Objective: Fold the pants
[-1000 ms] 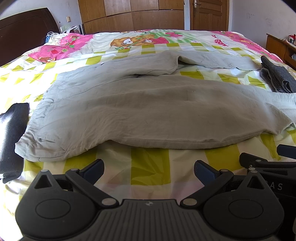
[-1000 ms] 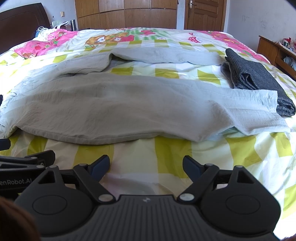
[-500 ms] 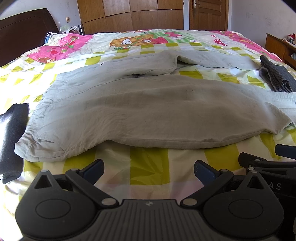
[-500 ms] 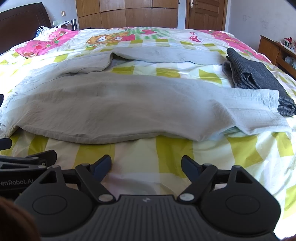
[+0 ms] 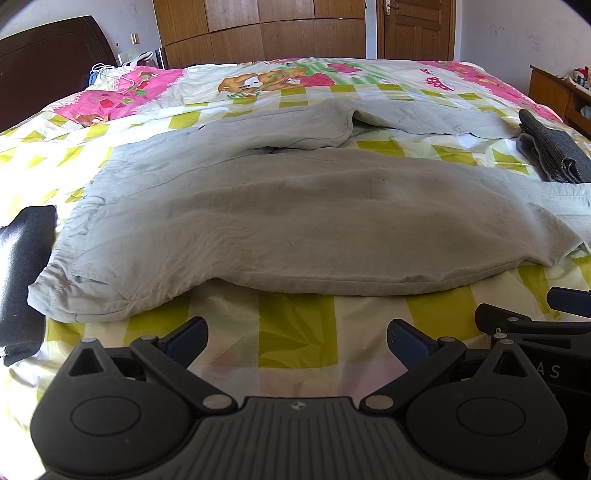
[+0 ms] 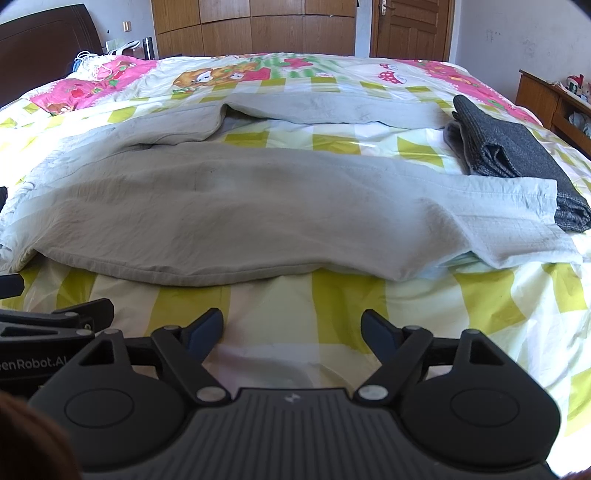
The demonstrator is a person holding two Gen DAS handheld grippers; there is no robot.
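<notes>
A pair of pale grey pants (image 5: 280,218) lies spread across a bed (image 5: 295,325) dressed in a yellow-green checked sheet with pink cartoon prints, waistband toward the left, both legs running to the right. The near leg stretches along the front edge of the bed; the far leg angles away behind it, sheet showing between them. The near cuff (image 6: 517,221) touches a folded dark grey garment (image 6: 517,162) at the right side of the bed. A black cloth (image 5: 22,273) sits just beside the waistband at the left. Behind the bed stand a dark wooden headboard (image 5: 48,62), a wall of wooden wardrobes (image 5: 280,33), a wooden door (image 6: 410,26) and, at right, a low wooden cabinet (image 6: 550,99). The left gripper (image 5: 295,338) and right gripper (image 6: 291,328) hang side by side over bare sheet near the pants' front edge, fingers spread apart and holding nothing.
</notes>
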